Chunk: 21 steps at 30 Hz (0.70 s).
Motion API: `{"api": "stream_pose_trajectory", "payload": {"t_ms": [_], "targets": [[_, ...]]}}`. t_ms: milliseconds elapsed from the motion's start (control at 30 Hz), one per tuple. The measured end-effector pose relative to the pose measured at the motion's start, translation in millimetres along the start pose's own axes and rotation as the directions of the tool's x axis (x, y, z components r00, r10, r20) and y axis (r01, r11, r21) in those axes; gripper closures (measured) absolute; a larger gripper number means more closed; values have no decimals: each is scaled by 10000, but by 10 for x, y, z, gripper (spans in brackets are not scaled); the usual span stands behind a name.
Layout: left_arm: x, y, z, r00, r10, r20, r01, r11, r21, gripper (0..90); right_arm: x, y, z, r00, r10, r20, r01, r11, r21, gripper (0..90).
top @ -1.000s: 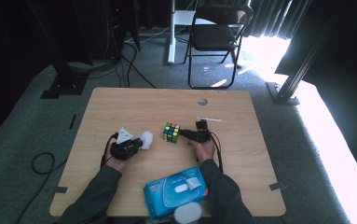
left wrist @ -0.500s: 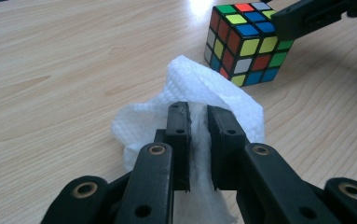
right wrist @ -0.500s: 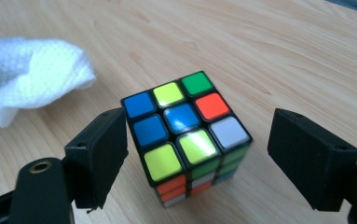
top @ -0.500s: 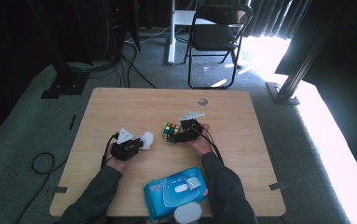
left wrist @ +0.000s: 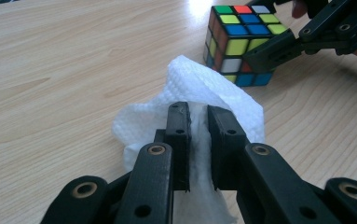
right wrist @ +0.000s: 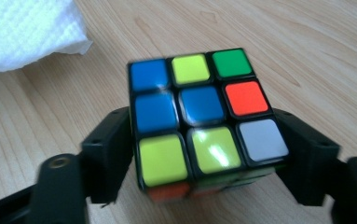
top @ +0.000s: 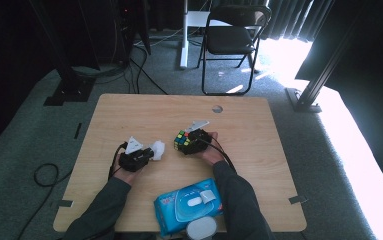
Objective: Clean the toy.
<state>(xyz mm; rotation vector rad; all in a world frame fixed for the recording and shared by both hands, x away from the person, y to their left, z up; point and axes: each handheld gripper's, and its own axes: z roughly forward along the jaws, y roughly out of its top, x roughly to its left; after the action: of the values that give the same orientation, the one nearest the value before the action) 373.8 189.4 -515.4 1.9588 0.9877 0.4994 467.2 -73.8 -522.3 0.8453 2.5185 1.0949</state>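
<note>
1. A second ago my right tongs (top: 188, 142) stood just right of the puzzle cube (top: 181, 140), with the cube clear of them; now they have swung left and the cube sits between their jaws.
2. My right jaws opened wide and have just been closing again. In the right gripper view one black jaw lies along each side of the cube (right wrist: 203, 119), touching or very nearly touching it; I cannot tell whether they press.
3. My left tongs (top: 146, 154) have stayed in place on the left half of the table (top: 129, 110). Their jaws are nearly shut and pinch a crumpled white paper towel (left wrist: 199, 93).
4. The towel (top: 157, 149) bulges out past my left jaw tips, toward the cube and close to it.
5. The cube rests on the table near the middle, slightly right of the towel. Its top face shows blue, yellow, green, red and white squares.
6. A blue pack of wipes (top: 189, 205) lies at the near edge of the table between my forearms. Its flap is shut, so what is inside is hidden.
7. A round grey thing (top: 201, 231) just below the pack is cut off by the bottom edge, and I cannot make out what it is.
8. The cube's underside and far faces are hidden, and my right jaw tips are blurred.
</note>
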Motion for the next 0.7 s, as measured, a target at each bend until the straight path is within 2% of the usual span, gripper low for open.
{"api": "stream_pose_trajectory", "payload": {"t_ms": [233, 300, 500, 700], "targets": [[-2, 7, -7, 10000, -2, 5, 2, 10000, -11, 799, 17, -38, -16, 10000, 36, 41, -36, 10000, -52, 339], [-5, 14, -9, 10000, 5, 14, -5, 10000, -34, 800, 22, -46, -28, 9999, -86, 107, 87, 9999, -84, 339], [-13, 41, -16, 10000, 64, 39, -63, 10000, -25, 814, 37, -31, -120, 9999, -21, -132, 16, 9992, -400, 340], [-19, 120, -25, 9997, 243, 68, -242, 9997, -88, 825, 94, -7, -185, 9990, -359, -271, 343, 9979, -551, 340]]}}
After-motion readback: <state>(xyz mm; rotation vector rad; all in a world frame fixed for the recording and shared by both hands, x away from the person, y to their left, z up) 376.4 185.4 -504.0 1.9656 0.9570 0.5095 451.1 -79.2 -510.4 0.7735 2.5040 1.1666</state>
